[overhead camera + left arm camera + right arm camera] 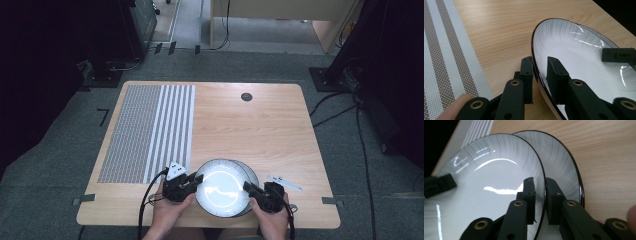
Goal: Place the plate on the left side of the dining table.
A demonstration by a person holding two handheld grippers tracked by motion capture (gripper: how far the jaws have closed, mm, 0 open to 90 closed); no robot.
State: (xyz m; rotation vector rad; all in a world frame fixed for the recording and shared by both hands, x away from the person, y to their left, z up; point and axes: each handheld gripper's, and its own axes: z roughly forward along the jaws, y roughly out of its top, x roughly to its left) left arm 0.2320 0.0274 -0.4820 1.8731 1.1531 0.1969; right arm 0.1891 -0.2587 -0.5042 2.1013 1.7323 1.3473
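Note:
Two white plates with dark rims overlap near the table's front edge. The upper plate (220,187) (579,55) (494,182) lies over the lower plate (252,174) (599,37) (560,157), which peeks out at the right. My left gripper (196,180) (539,67) is shut on the upper plate's left rim, one jaw inside and one outside. On the opposite rim my right gripper (248,188) (541,186) is shut on the same plate, its jaws close against the edge.
A woven placemat (150,130) with grey and white stripes covers the table's left part. A small pale strip (284,182) lies right of the plates. A dark round grommet (246,97) sits near the far edge. Bare wood (260,130) stretches beyond the plates.

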